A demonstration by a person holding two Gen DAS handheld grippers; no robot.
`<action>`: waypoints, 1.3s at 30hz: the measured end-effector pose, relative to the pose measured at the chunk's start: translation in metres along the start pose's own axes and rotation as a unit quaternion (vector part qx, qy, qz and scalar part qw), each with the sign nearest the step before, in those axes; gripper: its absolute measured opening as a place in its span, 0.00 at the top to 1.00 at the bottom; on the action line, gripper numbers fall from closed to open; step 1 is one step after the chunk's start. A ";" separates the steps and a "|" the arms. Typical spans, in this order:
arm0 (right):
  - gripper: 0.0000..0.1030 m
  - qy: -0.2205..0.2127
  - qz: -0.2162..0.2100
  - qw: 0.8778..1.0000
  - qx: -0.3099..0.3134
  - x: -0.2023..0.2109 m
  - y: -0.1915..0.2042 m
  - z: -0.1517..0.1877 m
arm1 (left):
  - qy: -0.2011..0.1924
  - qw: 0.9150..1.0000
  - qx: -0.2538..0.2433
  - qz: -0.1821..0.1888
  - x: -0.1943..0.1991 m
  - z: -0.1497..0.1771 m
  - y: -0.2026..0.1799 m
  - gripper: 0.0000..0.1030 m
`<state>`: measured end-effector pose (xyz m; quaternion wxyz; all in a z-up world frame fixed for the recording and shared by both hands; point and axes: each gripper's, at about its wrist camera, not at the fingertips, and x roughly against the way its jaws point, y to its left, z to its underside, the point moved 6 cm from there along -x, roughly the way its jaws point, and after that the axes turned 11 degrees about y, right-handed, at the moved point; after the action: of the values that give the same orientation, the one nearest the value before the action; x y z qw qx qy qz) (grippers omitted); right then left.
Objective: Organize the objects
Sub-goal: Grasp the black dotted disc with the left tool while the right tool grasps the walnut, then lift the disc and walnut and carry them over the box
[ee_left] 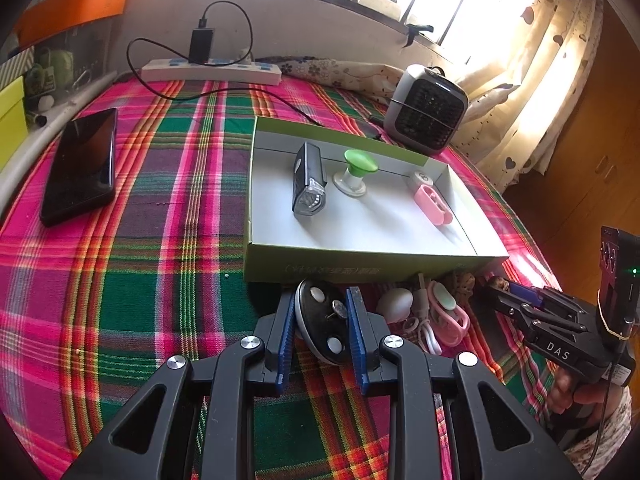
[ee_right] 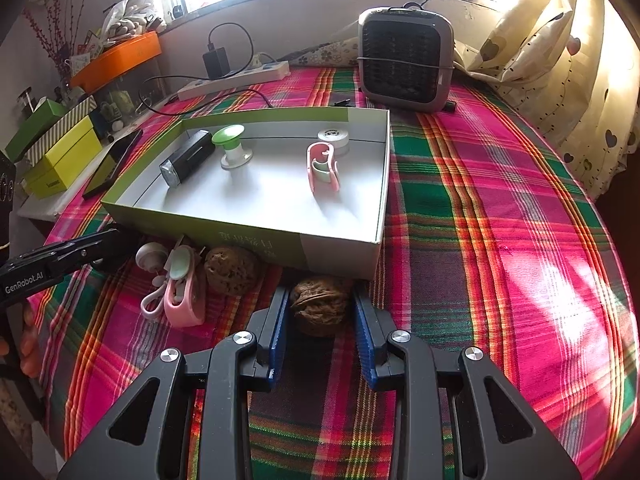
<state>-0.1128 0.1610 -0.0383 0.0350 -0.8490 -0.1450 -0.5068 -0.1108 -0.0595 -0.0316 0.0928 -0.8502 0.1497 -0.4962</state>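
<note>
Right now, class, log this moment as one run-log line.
left claw: shut on round black gadget | right claw: open around walnut | box: four items

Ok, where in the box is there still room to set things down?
The box floor is bare along its near wall and between the flashlight and pink clip. The far side is crowded. Outside the near wall, clutter sits around the walnut.

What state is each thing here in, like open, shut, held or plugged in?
Left gripper: shut on the black disc.
Right gripper: open around a walnut.
Box: open, lidless.
Charger: plugged into the power strip.
Phone: screen dark.
</note>
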 end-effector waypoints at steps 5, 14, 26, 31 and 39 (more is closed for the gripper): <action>0.70 -0.006 -0.002 1.000 0.005 0.006 0.001 -0.001 | -0.009 1.000 -0.004 0.003 0.009 -0.003 -0.004 0.78; 0.70 -0.015 -0.013 1.000 0.018 0.015 0.009 -0.006 | -0.018 1.000 -0.009 0.008 0.019 -0.011 -0.007 0.78; 0.70 -0.034 -0.016 0.999 0.022 0.025 0.010 -0.025 | -0.028 0.999 -0.029 0.010 0.022 -0.032 -0.017 0.78; 0.70 -0.040 -0.010 0.999 0.030 0.025 0.011 -0.039 | -0.026 0.999 -0.033 0.014 0.015 -0.046 -0.019 0.78; 0.70 -0.030 -0.004 0.999 0.035 0.009 0.008 -0.059 | -0.021 0.999 -0.042 0.012 0.000 -0.067 -0.024 0.78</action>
<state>-0.1565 0.1432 -0.0012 0.0585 -0.8614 -0.1666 -0.4762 -0.1651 -0.0373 0.0092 0.0654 -0.8618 0.1785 -0.4703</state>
